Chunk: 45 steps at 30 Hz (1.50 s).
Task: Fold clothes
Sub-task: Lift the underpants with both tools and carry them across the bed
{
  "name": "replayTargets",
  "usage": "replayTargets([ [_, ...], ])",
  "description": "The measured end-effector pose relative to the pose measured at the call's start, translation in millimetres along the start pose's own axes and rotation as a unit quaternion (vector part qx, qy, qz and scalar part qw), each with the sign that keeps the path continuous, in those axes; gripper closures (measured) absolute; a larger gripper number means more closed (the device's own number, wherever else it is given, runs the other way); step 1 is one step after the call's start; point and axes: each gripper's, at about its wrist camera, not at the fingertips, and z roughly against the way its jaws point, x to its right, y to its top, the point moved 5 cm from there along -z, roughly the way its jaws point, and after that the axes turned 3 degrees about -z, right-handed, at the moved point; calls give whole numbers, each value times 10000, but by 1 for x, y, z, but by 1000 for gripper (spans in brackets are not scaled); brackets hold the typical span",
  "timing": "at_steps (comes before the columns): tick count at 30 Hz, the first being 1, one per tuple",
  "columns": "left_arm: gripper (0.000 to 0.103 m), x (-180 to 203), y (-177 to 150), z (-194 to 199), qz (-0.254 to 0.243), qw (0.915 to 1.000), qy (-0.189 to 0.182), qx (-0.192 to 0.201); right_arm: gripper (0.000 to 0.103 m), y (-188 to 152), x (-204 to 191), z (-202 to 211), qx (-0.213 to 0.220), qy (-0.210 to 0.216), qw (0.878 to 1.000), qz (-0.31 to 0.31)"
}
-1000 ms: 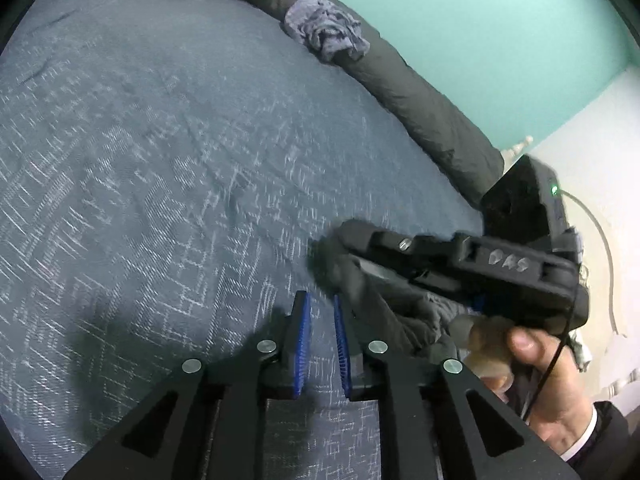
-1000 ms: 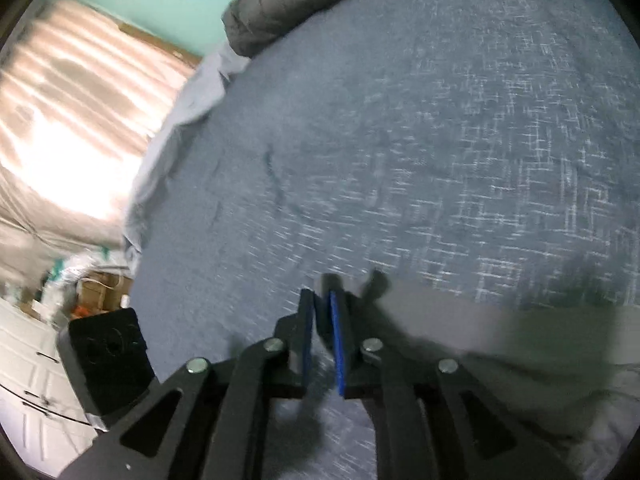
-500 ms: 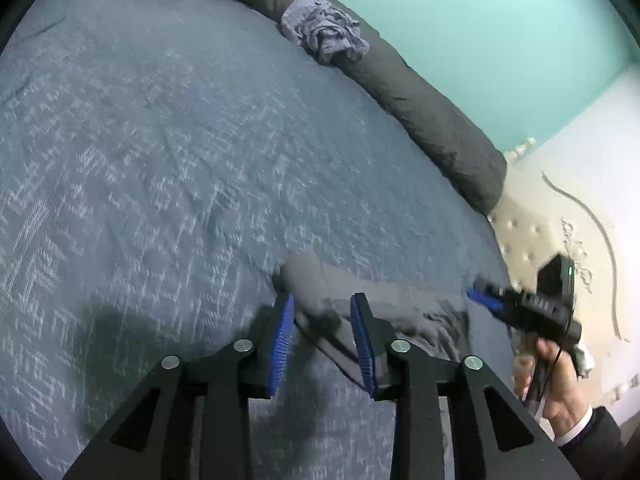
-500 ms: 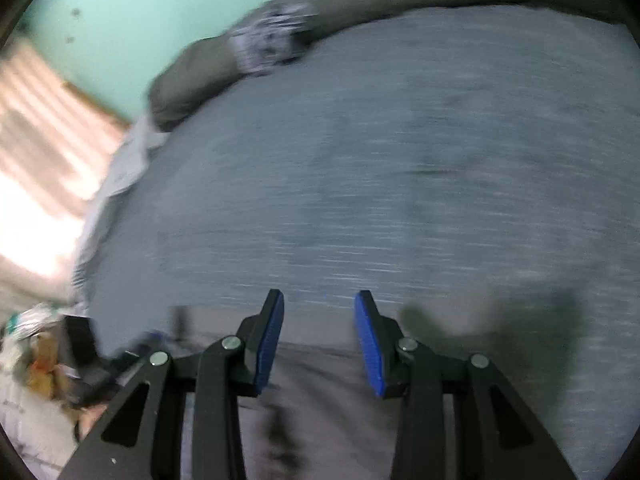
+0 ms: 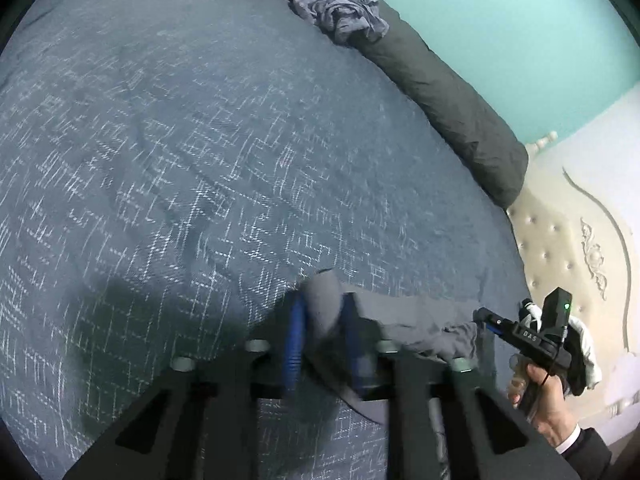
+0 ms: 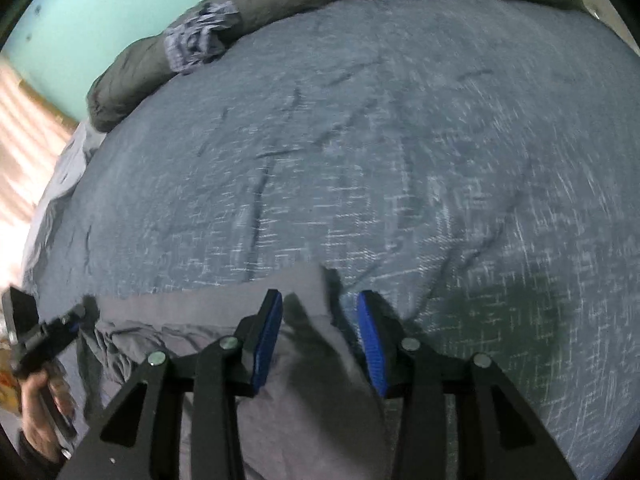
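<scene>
A: Which step of the folding do you think is in hand?

B: I judge it is taking hold of the corners. The grey garment lies on the blue bed cover, near the close edge of the bed, partly flat and partly bunched in the middle. Each gripper stands at one end of its far edge. If this is before a fold or between two folds, the pictures do not settle.

A: And the left gripper?

B: Its blue pads stand close together, with a corner of the garment between them. The picture is blurred there, so I cannot tell if it already pinches the cloth or is only around it.

A: The right gripper?

B: It is wide open. The other corner of the garment lies between its pads, nearer to the left pad, but the cloth is not squeezed. It holds nothing.

A: What does the next move call for, then?

B: In my judgement, the right one must close on its corner with only one layer of the garment, not the bed cover under it. Then both corners should travel together, so the edge stays straight. The bunched part in the middle may need to be pulled smooth.

A: Other things on the bed?

B: A crumpled checked cloth sits on the dark rolled blanket at the far side, well apart.
</scene>
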Motion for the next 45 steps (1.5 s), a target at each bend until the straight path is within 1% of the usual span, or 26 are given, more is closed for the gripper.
replayTargets([
  [1,96,1,1,-1,-27,10000,12,-9,83,-1,-3,0,6,35,9999,110],
  [2,97,2,1,2,-88,10000,24,-9,98,-3,-6,4,55,48,9998,181],
  [3,99,2,0,5,-154,9999,35,-7,99,-5,-8,8,104,62,9996,253],
  [5,99,11,0,14,-344,9994,31,34,101,-7,-13,23,285,148,9989,338],
  [10,100,38,5,64,-729,9968,-95,309,102,-5,-30,80,943,500,9932,471],
  [14,100,67,15,115,-1027,9927,-180,609,102,2,-57,142,1517,806,9827,695],
  [16,100,83,19,141,-1157,9902,-215,757,102,0,-69,176,1754,903,9769,822],
  [19,100,109,26,179,-1347,9859,-263,960,102,-2,-89,211,1974,1027,9705,926],
  [21,100,122,28,196,-1414,9841,-264,1042,102,-4,-101,233,2122,1086,9660,1000],
  [24,100,141,27,226,-1540,9803,-296,1198,102,-11,-111,265,2325,1167,9599,1042],
  [28,100,161,23,263,-1680,9756,-321,1378,102,-18,-122,304,2535,1222,9532,1107],
  [33,100,178,16,303,-1746,9712,-340,1585,102,-26,-132,340,2736,1244,9466,1162],
  [40,100,197,2,338,-1919,9650,-379,1747,102,-46,-138,378,2914,1260,9401,1239],
  [43,100,200,-9,348,-1995,9635,-396,1740,102,-59,-138,389,2915,1320,9394,1228],
  [45,100,198,-17,350,-2016,9642,-387,1676,102,-69,-135,392,2863,1354,9406,1219],
])
